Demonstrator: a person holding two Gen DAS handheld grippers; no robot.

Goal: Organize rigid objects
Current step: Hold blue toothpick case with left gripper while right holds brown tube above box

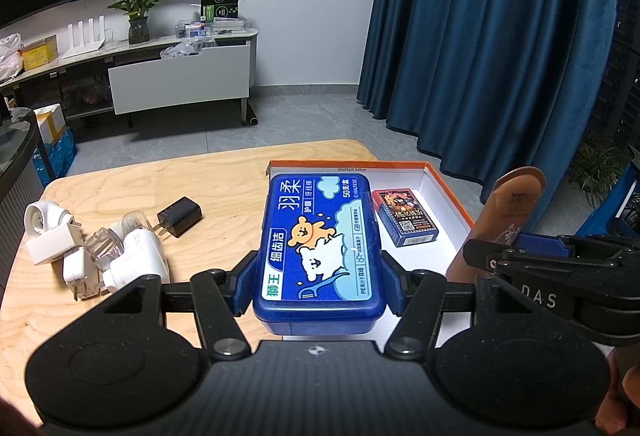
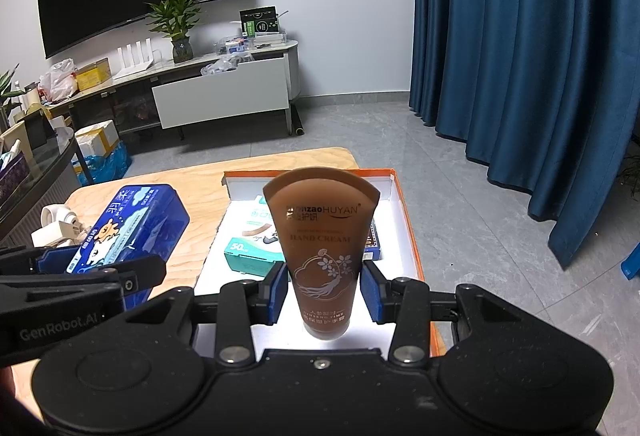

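Your left hand-held gripper [image 1: 316,284] pinches a blue rectangular plastic floss-pick case with a cartoon bear label [image 1: 318,248], its blue pads [image 1: 244,286] pressed against the case's two long sides, and the case hangs above the near left edge of a shallow white cardboard box with an orange rim [image 1: 444,175]. Your right hand-held gripper [image 2: 324,292] is clamped on a brown plastic hand-cream tube with a white flower print [image 2: 322,236], held upright with the crimped flat end on top and the cap end low between the pads, above that same box [image 2: 396,195]. Inside the box, a small dark-blue card pack with a red end [image 1: 404,215] lies flat near the right wall, and from the right wrist view a teal-and-white carton [image 2: 250,240] lies on the box floor behind the tube. The box rests on the right part of the light wooden tabletop [image 1: 200,175]. On the tabletop's left part lies a loose pile of white plug adapters and chargers [image 1: 92,252], with a black charger plug [image 1: 178,215] just beside it, well apart from the box.
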